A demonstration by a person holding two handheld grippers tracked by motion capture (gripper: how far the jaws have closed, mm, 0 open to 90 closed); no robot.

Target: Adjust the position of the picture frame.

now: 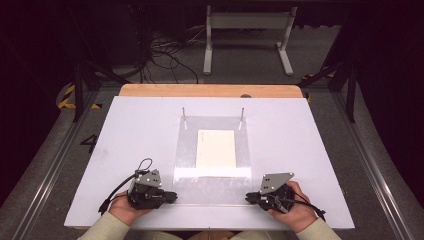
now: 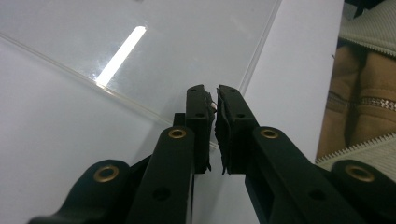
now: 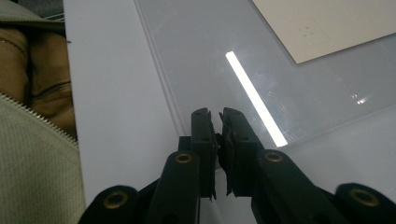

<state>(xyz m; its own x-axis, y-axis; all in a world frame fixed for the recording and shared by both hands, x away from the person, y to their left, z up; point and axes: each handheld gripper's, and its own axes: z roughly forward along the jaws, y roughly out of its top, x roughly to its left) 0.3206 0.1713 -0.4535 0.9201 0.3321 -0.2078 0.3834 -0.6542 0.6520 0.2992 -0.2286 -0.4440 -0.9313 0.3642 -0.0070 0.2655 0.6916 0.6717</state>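
Fingers [image 2: 201,121] of both grippers were pinched nearly shut on the clear sheet's [image 1: 212,172] near corners.
We saw it glossy, streaked with glare, stretching beyond the tips, a cream paper [image 1: 216,148] under it; its edges were hard to trace.

Tongs [image 2: 214,93] closed, clear sheet [image 2: 187,51] corner

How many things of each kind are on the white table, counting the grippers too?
Black two-jaw grippers: 2, the left gripper and the right gripper
Clear plastic sheets: 1
Cream rectangular paper sheets: 1
Thin upright metal pins: 2
Total: 6
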